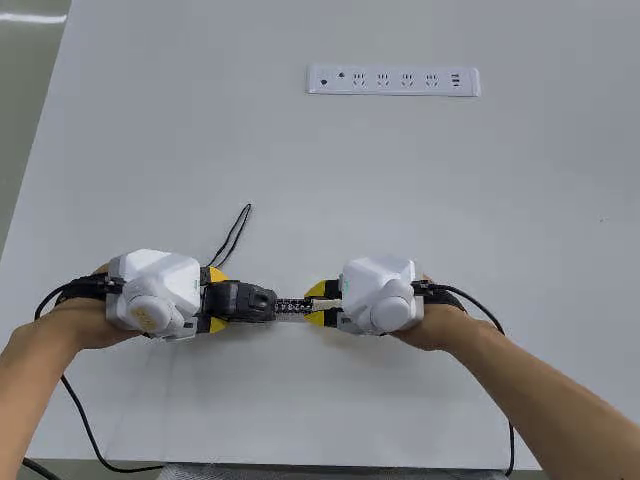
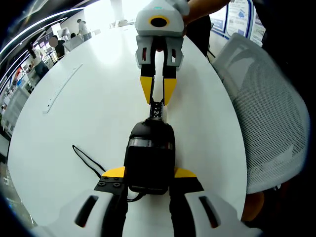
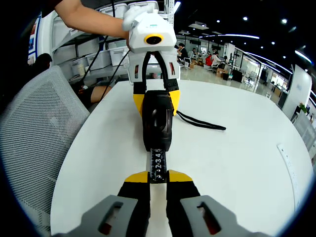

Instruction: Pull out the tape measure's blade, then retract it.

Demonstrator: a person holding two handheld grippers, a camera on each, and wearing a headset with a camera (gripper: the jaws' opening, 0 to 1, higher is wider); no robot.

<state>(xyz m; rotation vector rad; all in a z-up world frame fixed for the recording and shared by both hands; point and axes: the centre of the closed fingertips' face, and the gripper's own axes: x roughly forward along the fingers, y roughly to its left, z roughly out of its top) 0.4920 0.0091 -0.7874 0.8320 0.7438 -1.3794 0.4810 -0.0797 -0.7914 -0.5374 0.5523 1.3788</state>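
Pinching the tip of the narrow, numbered metal blade [image 3: 157, 165], the right gripper [image 3: 158, 177] has its jaws nearly closed, with only a short length drawn out.

The left gripper [image 2: 150, 174] has its jaws clamped on the flanks of the black, rounded plastic tape measure case [image 2: 149, 153], at 9 o'clock of the right gripper.

- Step, as judged: early in the pull-out.
- Next move: draw the grippers apart in line with the blade, case held steady.
- Thin black looped cord [image 1: 232, 235]: runs from the case toward 12 o'clock.
- Smooth matte white table [image 1: 420, 200].
- Flat white power strip [image 1: 392, 80]: far side, 12 o'clock.

2 tools [image 1: 215, 300] [image 1: 318, 304], 1 tape measure [image 1: 242, 300], 1 powerstrip [image 1: 393, 80]
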